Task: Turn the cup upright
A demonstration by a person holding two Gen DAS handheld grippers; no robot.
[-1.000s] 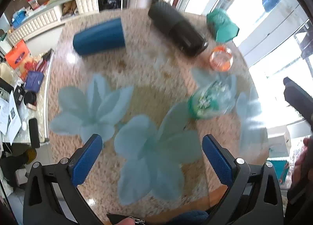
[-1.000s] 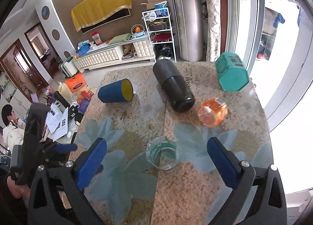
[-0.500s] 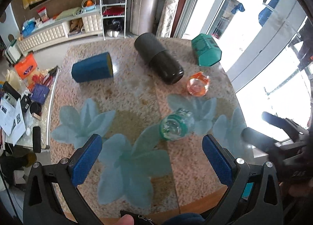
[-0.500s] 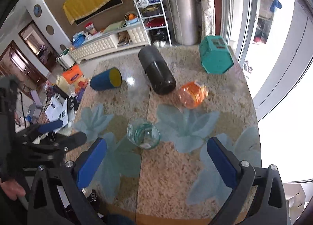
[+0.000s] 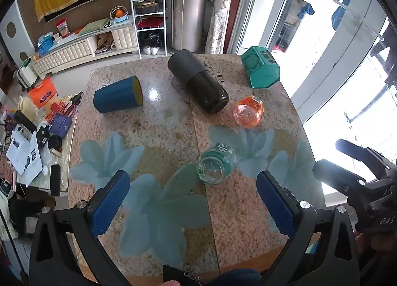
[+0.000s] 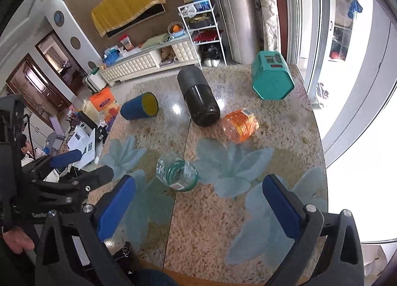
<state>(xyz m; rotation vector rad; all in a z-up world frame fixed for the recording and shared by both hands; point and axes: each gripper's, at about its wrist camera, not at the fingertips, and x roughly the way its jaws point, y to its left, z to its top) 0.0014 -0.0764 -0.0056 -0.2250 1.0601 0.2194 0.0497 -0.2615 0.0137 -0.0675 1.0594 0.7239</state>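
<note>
Several cups lie on their sides on the flower-patterned table. A clear green-tinted glass cup lies nearest, mouth toward me; it also shows in the right wrist view. An orange cup, a large black cup, a blue cup with yellow inside and a teal hexagonal cup lie farther back. My left gripper and right gripper are both open, empty and held high above the table's near edge.
A side table with papers and boxes stands left of the table. A bright window is at the right. A white cabinet and a shelf rack stand behind the table.
Both grippers have risen and pulled back from the table, so the whole tabletop shows. The cups have not moved. Both grippers stay open.
</note>
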